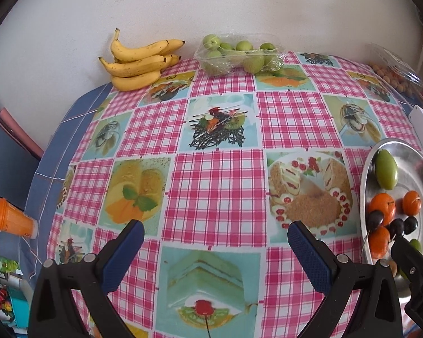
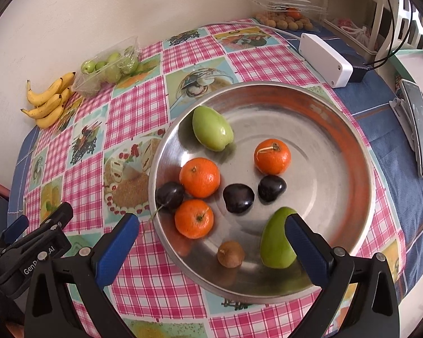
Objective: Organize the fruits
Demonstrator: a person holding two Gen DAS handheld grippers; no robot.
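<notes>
A round metal tray (image 2: 338, 146) holds two green mangoes (image 2: 212, 128), three tangerines (image 2: 200, 177), three dark plums (image 2: 238, 198) and a small brown fruit (image 2: 230, 254). My right gripper (image 2: 211, 232) hovers open over the tray's near side, with nothing between its fingers. In the left wrist view the tray (image 1: 365, 174) lies at the right edge. My left gripper (image 1: 215, 233) stands open above the checked tablecloth, empty. A bunch of bananas (image 1: 138, 60) and a clear plastic box of green apples (image 1: 239, 53) sit at the table's far edge by the wall.
A white box (image 2: 325, 59) with a cable lies beyond the tray. Small brown fruits (image 2: 284, 22) and a clear container (image 2: 284, 2) sit in the far right corner. An orange cup (image 1: 12, 222) lies at the left. A phone on a stand (image 2: 420, 129) lies at the right.
</notes>
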